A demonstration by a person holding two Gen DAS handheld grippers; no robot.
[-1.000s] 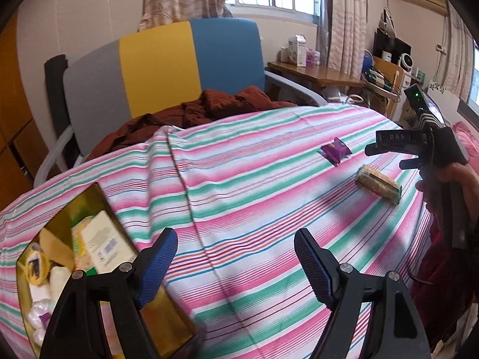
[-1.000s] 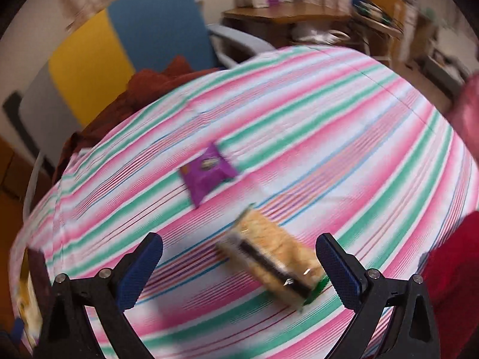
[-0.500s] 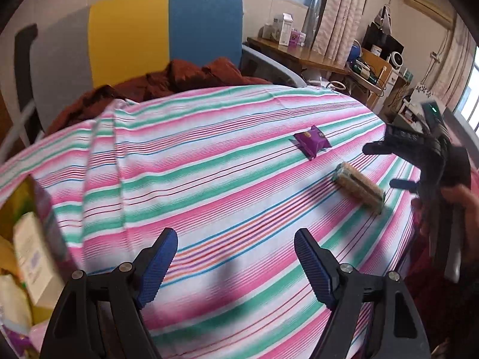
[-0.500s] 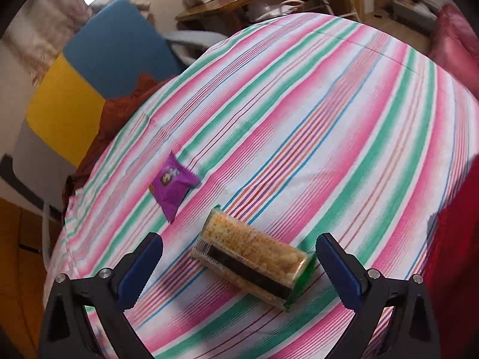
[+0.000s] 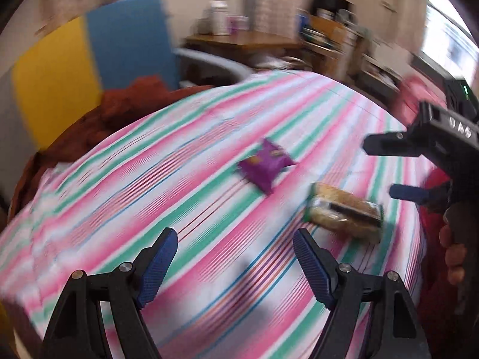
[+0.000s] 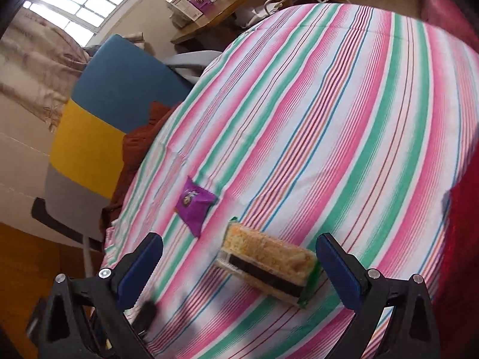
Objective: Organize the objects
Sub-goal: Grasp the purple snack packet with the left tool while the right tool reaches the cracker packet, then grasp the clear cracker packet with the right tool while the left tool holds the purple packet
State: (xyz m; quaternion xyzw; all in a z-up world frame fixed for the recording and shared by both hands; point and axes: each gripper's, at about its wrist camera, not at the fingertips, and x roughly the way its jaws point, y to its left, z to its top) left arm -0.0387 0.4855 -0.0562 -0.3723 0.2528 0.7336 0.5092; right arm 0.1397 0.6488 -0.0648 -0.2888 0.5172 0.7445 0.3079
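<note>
A clear-wrapped pack of crackers (image 6: 268,264) with green ends lies on the striped cloth, between the open fingers of my right gripper (image 6: 238,266), nearer its right pad. A small purple snack packet (image 6: 194,203) lies just beyond it to the left. In the left wrist view the crackers (image 5: 344,212) and the purple packet (image 5: 265,164) lie ahead and to the right of my left gripper (image 5: 235,261), which is open and holds nothing. The right gripper (image 5: 386,167) shows there at the right edge, open, above the crackers.
The table wears a pink, green and white striped cloth (image 6: 344,119). Behind it stands a chair (image 6: 98,110) with grey, yellow and blue panels and a rust-red garment (image 5: 119,110) on its seat. A wooden desk (image 5: 245,39) with boxes stands further back. A hand (image 5: 453,257) holds the right gripper.
My left gripper has swung right, so the gold box of items has left its view and the snacks are nearer. My right gripper has come down around the crackers.
</note>
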